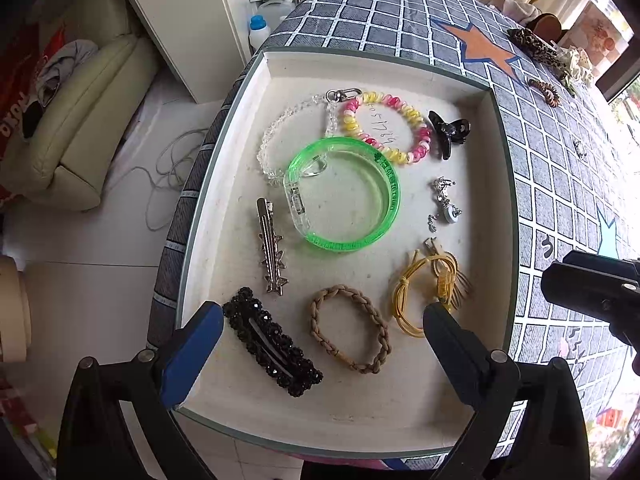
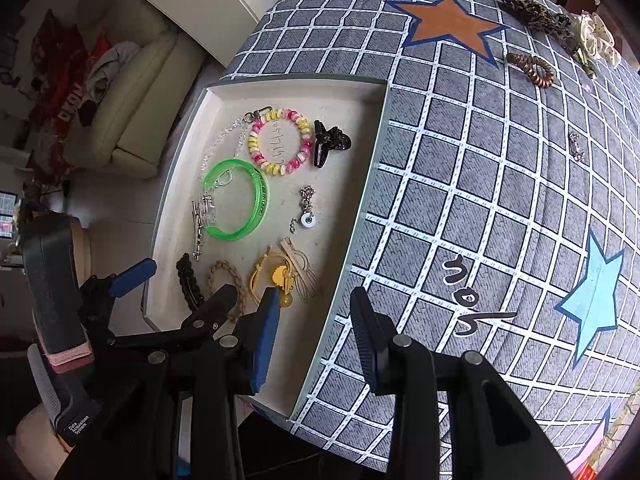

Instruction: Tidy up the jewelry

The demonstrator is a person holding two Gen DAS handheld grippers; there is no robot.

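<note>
A shallow white tray (image 1: 280, 65) (image 2: 372, 152) sits at the table's left edge and holds jewelry: a green bangle (image 1: 390, 192) (image 2: 260, 196), a pink-yellow coil bracelet (image 1: 416, 120) (image 2: 304, 136), a black claw clip (image 1: 450, 130) (image 2: 328, 142), a silver star clip (image 1: 272, 252), a black beaded barrette (image 1: 272, 348), a braided tan tie (image 1: 376, 320) and a yellow cord (image 1: 404, 300) (image 2: 260, 276). My left gripper (image 1: 322, 322) is open and empty above the tray's near end. My right gripper (image 2: 314, 312) is open and empty over the tray's right wall.
On the grey checked tablecloth (image 2: 480, 200) lie a brown coil tie (image 2: 532, 68) (image 1: 544, 92), a leopard scrunchie (image 2: 528, 10), a cream scrunchie (image 2: 596, 36) and a small silver piece (image 2: 576, 148). A cream sofa (image 1: 80, 120) stands on the floor to the left.
</note>
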